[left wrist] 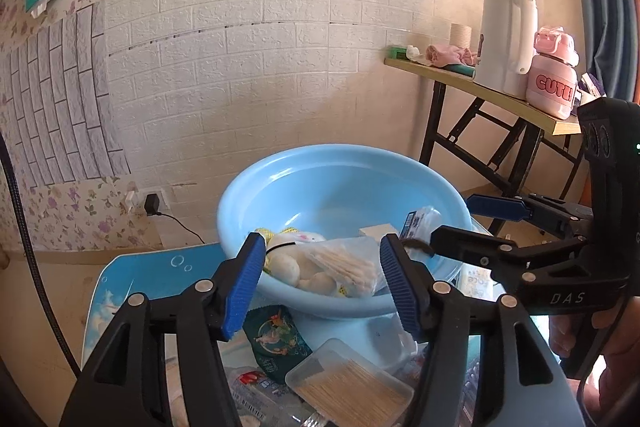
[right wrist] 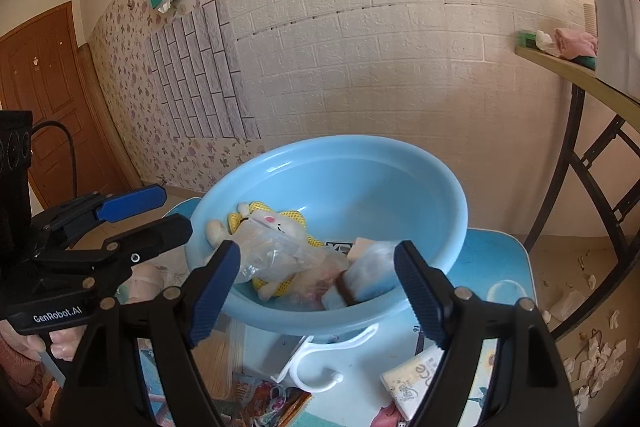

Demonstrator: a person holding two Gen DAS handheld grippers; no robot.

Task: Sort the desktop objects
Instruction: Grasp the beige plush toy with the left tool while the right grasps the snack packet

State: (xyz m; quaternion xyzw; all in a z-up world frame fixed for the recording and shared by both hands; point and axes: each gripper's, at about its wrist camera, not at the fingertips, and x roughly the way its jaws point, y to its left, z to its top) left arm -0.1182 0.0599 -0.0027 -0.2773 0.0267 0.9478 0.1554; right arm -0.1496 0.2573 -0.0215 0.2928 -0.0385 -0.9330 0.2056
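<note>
At lower centre of the left wrist view, left claw [left wrist: 320, 281] stood half spread, blue pads apart and empty, hovering at the near rim of the light blue basin [left wrist: 280, 179]. Touched nothing; released. Beyond the pads, inside the basin, lay a plush toy [left wrist: 288, 263] and a clear bag of cotton swabs [left wrist: 348, 267]. Below the claw, on the blue surface [left wrist: 132, 267], sat a clear box of toothpicks [left wrist: 352, 383] beside a dark green sachet [left wrist: 276, 339].

At lower centre of the right wrist view, right claw [right wrist: 316, 291] gaped wide, likewise empty, clear of everything. Just past its pads, in the basin [right wrist: 360, 167], rested the plush toy [right wrist: 276, 227], a plastic bag [right wrist: 276, 255] over it, and a wrapped packet [right wrist: 368, 275]. Nearer the camera on the surface [right wrist: 504, 255] lay a white hook [right wrist: 320, 359].
</note>
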